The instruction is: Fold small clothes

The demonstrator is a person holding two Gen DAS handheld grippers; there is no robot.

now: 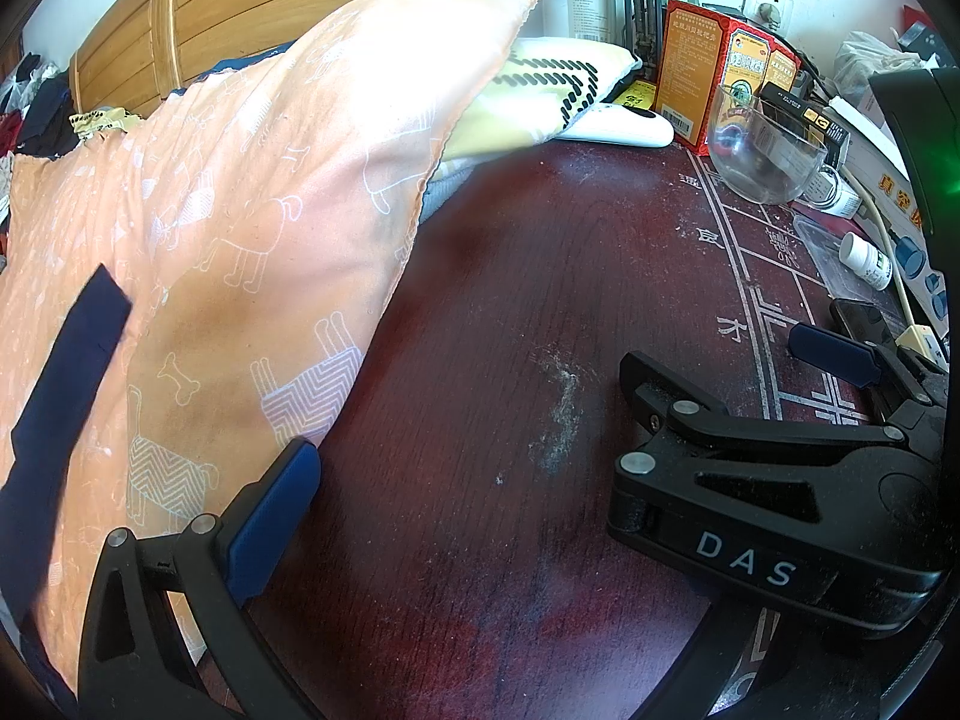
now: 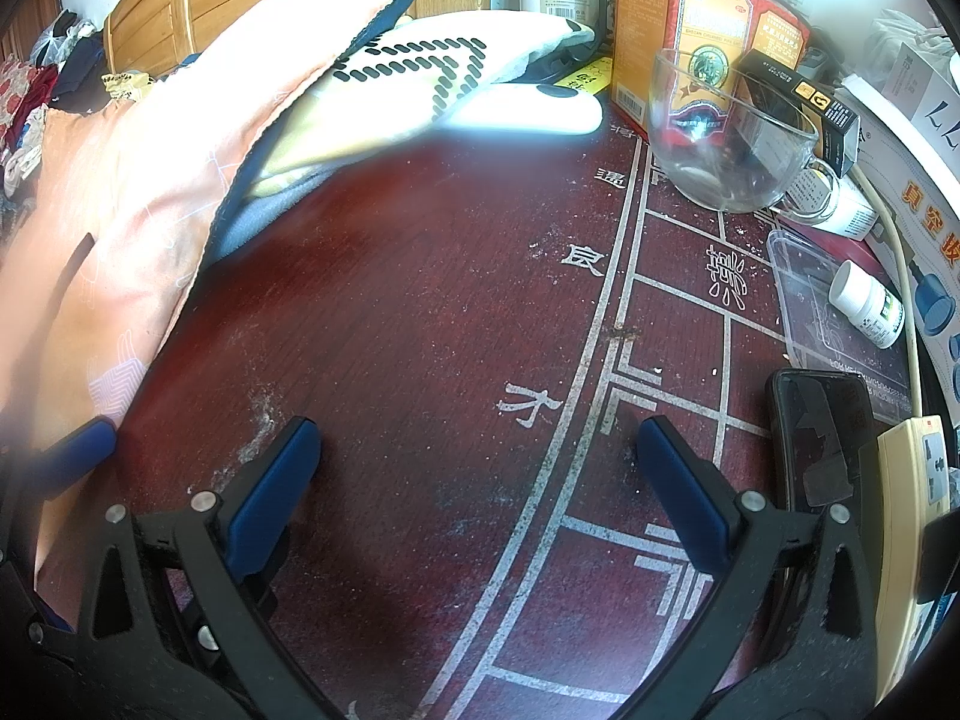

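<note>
1. Hard to read: a dark blue strip (image 1: 66, 408) across the near end of the orange garment (image 1: 228, 228), cut off at the frame's edge; band or trim, cannot tell. Far part of the garment washed out by glare.
2. Of the left hand-held gripper (image 1: 480, 468), only one blue finger (image 1: 273, 516) in sight, set far out at the cloth's edge, so spread wide; the other hidden behind the right hand-held gripper (image 2: 474, 426).
3. Right one wide too, holding nothing, over the bare red bench (image 2: 420, 300).
4. Counted: two hand-held grippers, one orange garment, one yellow patterned cloth (image 1: 540, 84) beneath it, one glass cup (image 2: 726, 138), one white pill bottle (image 2: 864, 303), one phone (image 2: 822, 438).
5. Garment on the bench's left side, long axis from near left to a far-right corner.
</note>
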